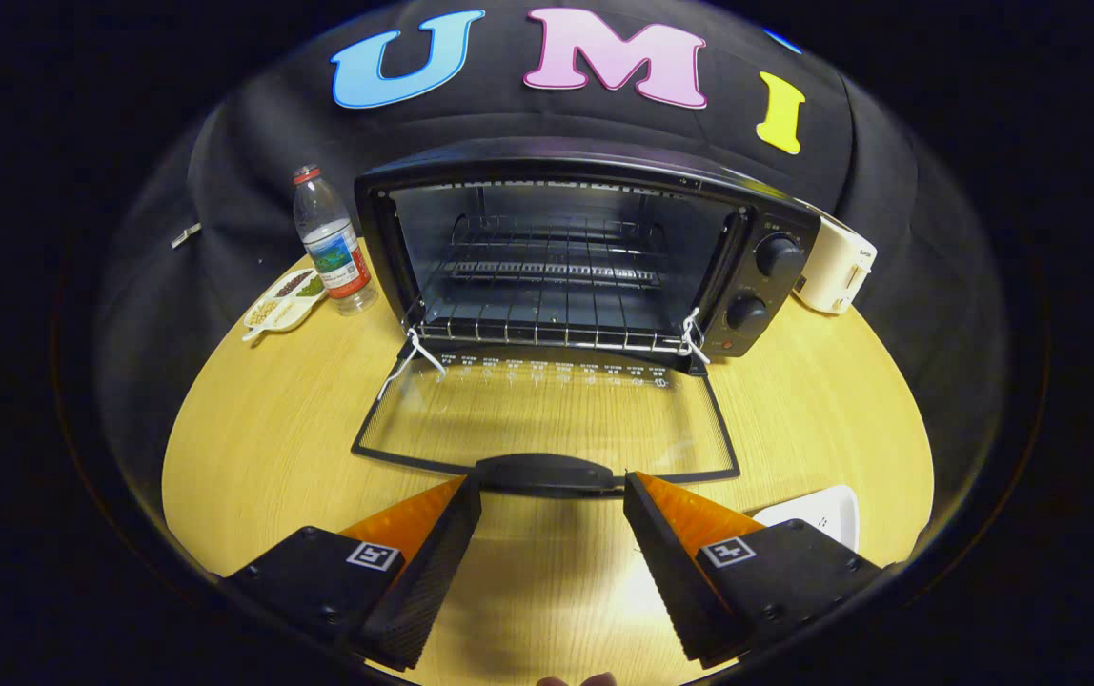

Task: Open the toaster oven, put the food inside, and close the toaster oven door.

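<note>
A black toaster oven (776, 238) stands on the round wooden table (261, 438), straight ahead of me. Its glass door (547, 419) is folded fully down, lying flat toward me, with its black handle (547, 474) just beyond my fingertips. Inside, a wire rack (552, 319) sits bare. My gripper (552, 491) is open, its two orange-and-black fingers spread wide with nothing between them, the handle lying just ahead of the gap. A white plate (819, 510) peeks out behind my right finger; whether food lies on it is hidden.
A clear water bottle (333, 243) with a red cap stands left of the oven. Beside it lies a small white divided dish (282, 300) with snacks. A white appliance (838, 267) sits right of the oven. Two knobs (780, 255) are on the oven's right panel.
</note>
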Available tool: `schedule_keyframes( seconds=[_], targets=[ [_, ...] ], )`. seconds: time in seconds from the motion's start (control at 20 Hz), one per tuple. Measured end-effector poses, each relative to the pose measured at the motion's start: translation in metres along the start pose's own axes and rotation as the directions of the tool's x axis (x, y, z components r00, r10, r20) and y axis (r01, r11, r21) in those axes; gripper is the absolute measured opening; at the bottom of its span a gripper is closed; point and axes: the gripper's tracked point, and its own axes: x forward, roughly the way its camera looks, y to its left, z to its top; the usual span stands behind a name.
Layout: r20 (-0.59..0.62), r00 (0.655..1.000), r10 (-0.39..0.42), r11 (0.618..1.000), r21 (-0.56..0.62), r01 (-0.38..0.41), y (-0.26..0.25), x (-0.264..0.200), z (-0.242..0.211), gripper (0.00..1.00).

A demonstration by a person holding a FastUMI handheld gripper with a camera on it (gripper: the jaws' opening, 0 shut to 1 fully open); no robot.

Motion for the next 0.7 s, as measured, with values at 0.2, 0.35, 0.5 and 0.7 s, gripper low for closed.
schedule_keyframes(
  seconds=[0.2, 0.35, 0.5, 0.7],
  targets=[
    [-0.049, 0.996, 0.069, 0.997, 0.032, -0.068, -0.013, -0.025, 0.000, 0.99],
    [-0.106, 0.991, 0.080, 0.997, 0.017, -0.078, -0.055, -0.044, -0.001, 0.99],
    [-0.184, 0.976, 0.117, 0.993, 0.044, -0.111, -0.101, -0.060, -0.006, 0.99],
    [-0.269, 0.953, 0.142, 0.987, 0.117, -0.114, -0.171, -0.070, -0.019, 0.99]
  ],
)
